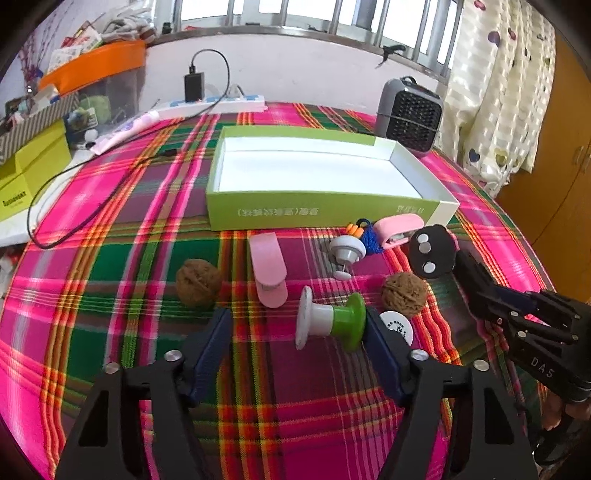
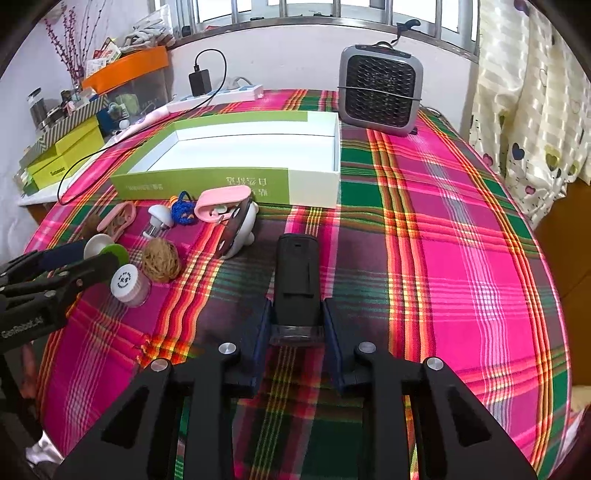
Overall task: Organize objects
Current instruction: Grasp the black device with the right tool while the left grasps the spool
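Plaid tablecloth (image 2: 443,221), right half bare beside box (image 2: 314,184)

Left claw (image 1: 299,347) spread wide and angled down, right claw (image 2: 297,332) clamped narrow.

Home room – heart-print curtain (image 2: 532,122), plaid tablecloth (image 2: 443,221), small heater (image 2: 382,90), barred window (image 1: 332,14).

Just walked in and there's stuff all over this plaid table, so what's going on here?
A person is sorting small items with hand-held tongs. The right tongs are shut on a black device on the plaid cloth. The left tongs stand open near the green-and-white knob, not gripping it. The green box is empty, and the walnuts, pink clips and other bits lie in front of it.
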A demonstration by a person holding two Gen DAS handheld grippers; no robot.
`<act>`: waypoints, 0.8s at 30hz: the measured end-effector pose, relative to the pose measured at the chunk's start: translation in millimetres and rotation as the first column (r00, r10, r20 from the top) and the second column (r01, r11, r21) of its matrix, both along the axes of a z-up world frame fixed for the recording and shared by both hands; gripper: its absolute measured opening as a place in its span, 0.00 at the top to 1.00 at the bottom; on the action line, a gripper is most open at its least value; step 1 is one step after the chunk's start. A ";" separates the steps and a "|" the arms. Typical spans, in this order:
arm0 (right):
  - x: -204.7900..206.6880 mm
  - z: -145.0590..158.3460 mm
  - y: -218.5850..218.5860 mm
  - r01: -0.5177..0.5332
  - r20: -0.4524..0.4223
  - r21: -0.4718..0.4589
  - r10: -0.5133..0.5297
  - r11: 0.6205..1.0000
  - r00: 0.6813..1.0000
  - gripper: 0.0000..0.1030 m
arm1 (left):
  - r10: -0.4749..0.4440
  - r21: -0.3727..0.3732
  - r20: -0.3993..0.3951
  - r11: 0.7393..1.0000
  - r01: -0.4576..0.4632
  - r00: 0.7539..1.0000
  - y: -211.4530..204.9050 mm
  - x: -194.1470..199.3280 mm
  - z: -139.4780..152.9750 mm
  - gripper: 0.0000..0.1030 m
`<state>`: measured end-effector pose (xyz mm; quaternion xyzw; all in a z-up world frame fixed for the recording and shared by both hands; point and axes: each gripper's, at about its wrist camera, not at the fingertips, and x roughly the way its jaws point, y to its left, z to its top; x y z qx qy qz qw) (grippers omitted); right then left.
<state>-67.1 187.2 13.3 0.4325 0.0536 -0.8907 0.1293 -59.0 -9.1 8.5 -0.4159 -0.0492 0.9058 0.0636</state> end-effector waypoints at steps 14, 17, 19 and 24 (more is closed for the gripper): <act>-9.0 -0.6 -1.6 -0.009 0.000 0.008 0.009 1.000 1.000 0.72 | -0.048 -0.014 0.005 0.999 0.049 0.999 11.3 -9.9 0.6 0.57; -10.6 -0.8 -3.1 -0.011 -0.001 0.012 0.011 1.000 1.000 0.72 | -0.056 -0.018 0.005 0.998 0.056 0.998 12.8 -10.2 0.8 0.60; -11.8 -1.1 -4.1 -0.014 -0.002 0.018 0.014 1.000 1.000 0.72 | -0.059 -0.014 0.006 0.998 0.059 0.998 12.6 -10.4 1.1 0.64; -14.7 -0.8 -4.1 -0.009 0.002 0.014 0.009 1.000 1.000 0.72 | -0.073 -0.019 0.007 0.997 0.073 0.997 15.5 -9.1 1.3 0.69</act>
